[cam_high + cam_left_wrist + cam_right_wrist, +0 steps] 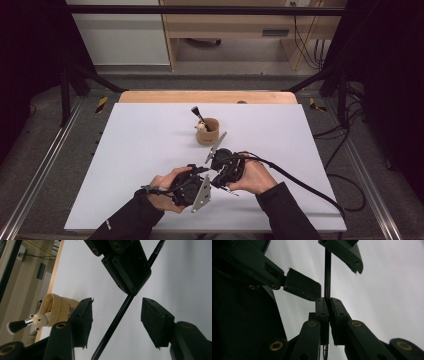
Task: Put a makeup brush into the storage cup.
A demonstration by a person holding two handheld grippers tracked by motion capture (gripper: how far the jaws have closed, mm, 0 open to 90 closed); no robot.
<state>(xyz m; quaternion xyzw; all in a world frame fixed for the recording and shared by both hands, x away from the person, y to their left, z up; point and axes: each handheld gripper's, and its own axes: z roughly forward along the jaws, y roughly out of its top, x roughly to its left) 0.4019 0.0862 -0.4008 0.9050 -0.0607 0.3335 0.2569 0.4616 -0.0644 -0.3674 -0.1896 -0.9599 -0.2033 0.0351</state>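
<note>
The right hand-held gripper (329, 305) has its two jaws pressed together on a thin black stick (327, 272). The stick pokes out past the jaw tips, and its shiny end shows just below the jaws. It looks like a pen or a brush handle, but I cannot tell which.

The left hand-held gripper (116, 321) is right up against the right one, tip to tip. Its jaws are spread, one on each side of the stick (117, 317), and their pads do not touch it. The stick runs on a slant through the gap between them. Just past the left one's jaws, the right one's black jaws hold the stick higher up.

From above, both sit close together in the person's hands, low over the white tabletop (140, 165), near the person's edge. The left hand-held gripper (197, 177) and the right hand-held gripper (220, 167) nearly meet in the middle. A black cable (300, 182) trails away from the right one across the tabletop.

A small tan cup (208, 131) stands on the tabletop just beyond the right one, a little farther from the person. A brush (198, 117) with a black tip leans out of the cup. A little white bear figure (40, 320) sits at the cup's rim, on the brush.
</note>
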